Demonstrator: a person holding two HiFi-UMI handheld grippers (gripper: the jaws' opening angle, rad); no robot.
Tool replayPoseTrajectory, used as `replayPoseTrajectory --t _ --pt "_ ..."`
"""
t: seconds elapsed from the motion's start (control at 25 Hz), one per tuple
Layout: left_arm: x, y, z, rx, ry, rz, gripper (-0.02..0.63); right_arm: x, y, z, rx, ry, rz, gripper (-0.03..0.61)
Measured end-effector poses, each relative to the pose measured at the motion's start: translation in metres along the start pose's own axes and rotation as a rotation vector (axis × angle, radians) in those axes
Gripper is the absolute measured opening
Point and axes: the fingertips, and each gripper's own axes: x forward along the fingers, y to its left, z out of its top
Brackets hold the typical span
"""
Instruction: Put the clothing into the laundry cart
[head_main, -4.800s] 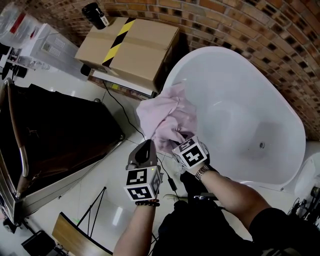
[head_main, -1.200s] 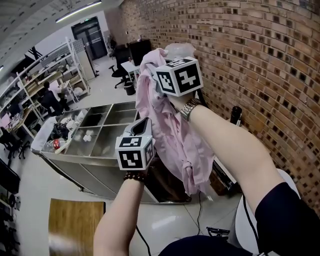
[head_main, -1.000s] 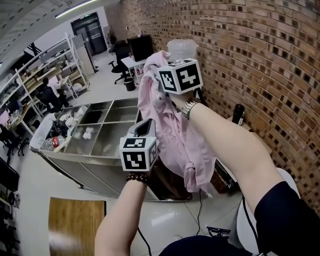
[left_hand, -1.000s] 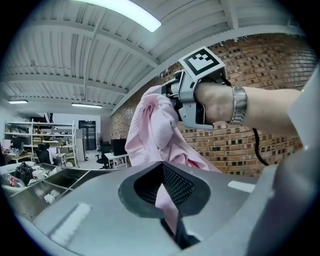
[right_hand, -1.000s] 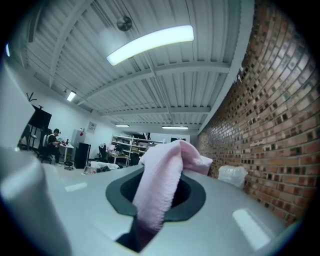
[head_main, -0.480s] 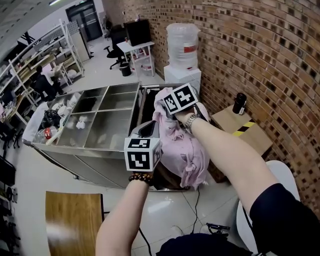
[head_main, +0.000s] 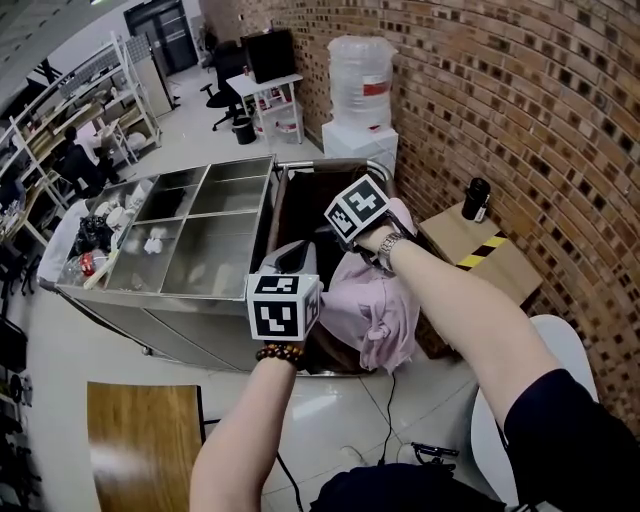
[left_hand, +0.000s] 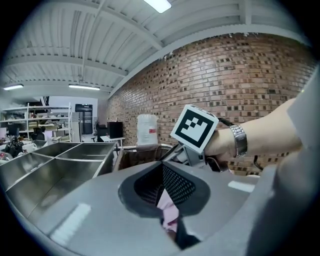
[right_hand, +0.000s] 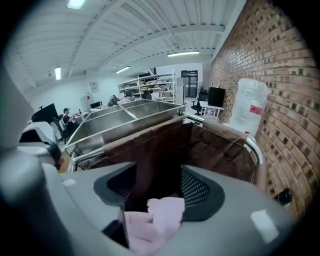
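The pink clothing (head_main: 370, 305) hangs in a bunch over the near rim of the brown laundry cart (head_main: 300, 200). My right gripper (head_main: 350, 215) is just above it, pointing down into the cart. In the right gripper view its jaws have just been opening and stand apart. A fold of the clothing (right_hand: 152, 220) lies loose between them, with the cart's bag (right_hand: 220, 145) beyond. My left gripper (head_main: 293, 252) hovers to the left, by the cart's corner. Its jaws stand almost together. A sliver of pink cloth (left_hand: 168, 212) shows in the slit.
A steel table with several compartments (head_main: 200, 255) adjoins the cart on the left. A water dispenser (head_main: 362, 70) stands behind the cart at the brick wall. At the right are a cardboard box (head_main: 490, 255) with a black bottle (head_main: 476, 198) and a white tub (head_main: 545, 370).
The right gripper has come down from head height to the cart's rim with the clothing, and its jaws have parted. The left gripper has sunk a little.
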Motion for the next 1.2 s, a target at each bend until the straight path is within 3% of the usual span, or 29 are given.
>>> replayPoseTrajectory --t 0.28,0.48,0.84,1.2 --pt "-0.003 -0.009 0.005 -0.009 -0.025 -0.028 0.0 -0.024 0.014 -0.001 -0.006 -0.051 -0.002 0.236" --pt "-0.014 -0.015 0.004 -0.019 -0.03 -0.048 0.0 -0.062 0.036 0.007 -0.023 -0.128 -0.03 0.111" --pt "-0.038 -0.029 0.003 -0.027 -0.032 -0.073 0.0 -0.127 0.075 0.008 -0.039 -0.246 -0.095 0.005" --pt "-0.074 -0.067 -0.003 -0.04 -0.039 -0.051 0.0 -0.197 0.125 -0.026 -0.031 -0.417 -0.108 0.001"
